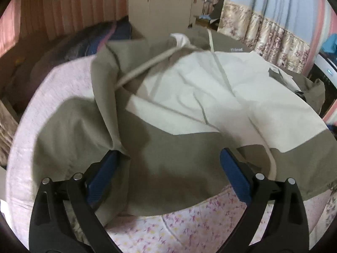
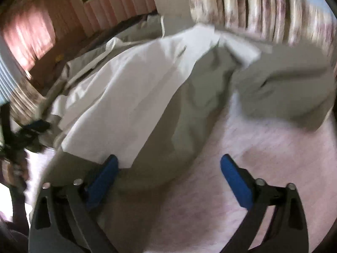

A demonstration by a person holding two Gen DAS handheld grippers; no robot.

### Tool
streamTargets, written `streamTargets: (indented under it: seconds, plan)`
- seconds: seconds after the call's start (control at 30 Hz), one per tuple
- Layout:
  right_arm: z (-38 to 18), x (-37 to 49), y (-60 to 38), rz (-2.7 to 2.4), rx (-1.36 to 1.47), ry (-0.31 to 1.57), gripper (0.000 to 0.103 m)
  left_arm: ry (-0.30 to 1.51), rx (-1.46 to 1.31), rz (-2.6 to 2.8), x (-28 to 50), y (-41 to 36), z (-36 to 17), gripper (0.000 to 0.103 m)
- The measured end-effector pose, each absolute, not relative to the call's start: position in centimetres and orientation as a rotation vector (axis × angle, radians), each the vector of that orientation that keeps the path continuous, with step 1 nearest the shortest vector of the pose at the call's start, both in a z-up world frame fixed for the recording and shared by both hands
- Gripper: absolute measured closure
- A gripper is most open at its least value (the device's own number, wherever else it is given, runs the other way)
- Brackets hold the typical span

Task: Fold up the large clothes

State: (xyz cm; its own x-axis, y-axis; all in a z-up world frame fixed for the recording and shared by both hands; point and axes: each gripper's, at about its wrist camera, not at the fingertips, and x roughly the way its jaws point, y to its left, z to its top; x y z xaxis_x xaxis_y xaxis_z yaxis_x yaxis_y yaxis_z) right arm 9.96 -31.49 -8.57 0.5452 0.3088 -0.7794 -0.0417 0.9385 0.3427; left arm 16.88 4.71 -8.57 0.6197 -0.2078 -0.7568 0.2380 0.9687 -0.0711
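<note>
A large olive-grey jacket (image 1: pixel 168 158) with a white lining (image 1: pixel 221 97) lies spread open on a pink floral bedsheet (image 1: pixel 189 227). A pale drawcord (image 1: pixel 145 65) crosses its upper part. My left gripper (image 1: pixel 168 158) is open just above the jacket's near hem, with a raised fold of olive cloth against its left finger (image 1: pixel 105 168). In the blurred right wrist view the jacket (image 2: pixel 189 105) lies ahead. My right gripper (image 2: pixel 168 164) is open and empty over the jacket's edge and the pink sheet (image 2: pixel 252 147).
A dark folded quilt (image 1: pixel 84 42) lies at the bed's far left. A cream wardrobe (image 1: pixel 164 4) stands behind, floral and blue curtains (image 1: pixel 273 27) to the right. A dark object, perhaps the other gripper (image 2: pixel 31 130), shows at the right view's left edge.
</note>
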Motion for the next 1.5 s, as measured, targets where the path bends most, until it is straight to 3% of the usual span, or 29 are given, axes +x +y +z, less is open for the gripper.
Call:
streamTargets:
  seconds: [0.03,0.07,0.1,0.13,0.17,0.2,0.33,0.47,0.57,0.6,0.63,0.7,0.8,0.9,0.93,0.97,1.07,1.13,1.17,1.2,1.23,1.33,1.4,1.5]
  plan:
    - [-8.8,9.9,-31.0,0.255,0.323,0.979,0.040,0.863,0.049,-0.247,17.0,4.5,-8.9,0.010]
    - [-9.0,9.9,-30.4,0.280,0.329,0.978,0.048,0.859,0.066,-0.240,17.1,4.1,-9.1,0.015]
    - [-9.2,10.0,-29.9,0.315,0.338,0.976,0.067,0.854,0.076,-0.246,17.2,3.7,-9.1,0.032]
    - [-9.4,10.1,-29.7,0.335,0.342,0.970,0.078,0.855,0.068,-0.285,17.2,3.4,-9.1,0.074]
    - [-9.4,10.1,-29.4,0.346,0.340,0.954,0.084,0.875,0.036,-0.344,17.4,3.3,-9.1,0.098]
    - [-9.4,10.2,-29.5,0.361,0.348,0.942,0.091,0.898,0.000,-0.376,17.6,3.3,-9.2,0.103]
    - [-6.5,9.2,-31.1,0.413,0.402,0.843,0.097,0.885,-0.018,-0.441,16.5,2.5,-8.3,0.103]
    - [-4.2,8.6,-32.3,0.365,0.325,0.796,0.098,0.797,0.023,-0.439,13.0,2.4,-5.3,0.103]
    - [-4.5,8.9,-32.4,0.349,0.292,0.806,0.098,0.807,0.067,-0.271,13.6,3.4,-5.8,0.103]
    - [-4.8,8.9,-32.3,0.347,0.283,0.809,0.098,0.825,0.059,-0.234,14.0,3.9,-6.4,0.085]
    - [-5.1,8.9,-32.1,0.346,0.277,0.812,0.098,0.853,0.034,-0.213,14.5,4.7,-7.3,0.055]
    - [-5.7,8.8,-32.0,0.343,0.289,0.816,0.095,0.851,0.020,-0.162,15.1,5.6,-8.3,0.027]
    - [-6.4,9.0,-32.1,0.331,0.312,0.822,0.092,0.834,0.057,-0.059,15.4,5.8,-9.3,0.013]
    - [-7.2,9.2,-32.6,0.332,0.347,0.850,0.071,0.794,0.057,-0.031,15.5,6.6,-8.9,0.003]
    - [-7.5,9.2,-32.5,0.340,0.363,0.863,0.061,0.796,0.049,-0.044,15.7,6.9,-8.9,0.003]
    - [-8.1,9.4,-32.2,0.354,0.379,0.885,0.059,0.821,0.024,-0.095,16.1,7.2,-9.1,0.003]
    - [-9.6,10.1,-30.7,0.385,0.382,0.921,0.058,0.878,-0.050,-0.222,17.1,6.9,-10.4,0.004]
    - [-10.0,10.6,-30.0,0.403,0.385,0.922,0.058,0.883,-0.057,-0.259,17.7,6.1,-11.1,0.012]
    - [-10.1,11.0,-29.7,0.415,0.386,0.920,0.058,0.875,-0.043,-0.261,18.1,5.4,-11.2,0.018]
    - [-10.3,11.5,-29.5,0.424,0.394,0.917,0.059,0.874,-0.041,-0.286,18.4,5.1,-11.3,0.046]
    - [-10.3,11.7,-29.5,0.436,0.398,0.904,0.067,0.885,-0.061,-0.313,18.7,5.0,-11.4,0.077]
    - [-9.1,11.7,-29.6,0.454,0.374,0.845,0.085,0.924,-0.174,-0.376,19.3,6.1,-10.9,0.096]
    - [-7.2,11.2,-30.1,0.462,0.368,0.788,0.095,0.895,-0.209,-0.405,17.9,7.0,-9.9,0.099]
    - [-4.0,10.2,-31.7,0.460,0.370,0.694,0.097,0.816,-0.234,-0.452,14.4,8.2,-6.9,0.100]
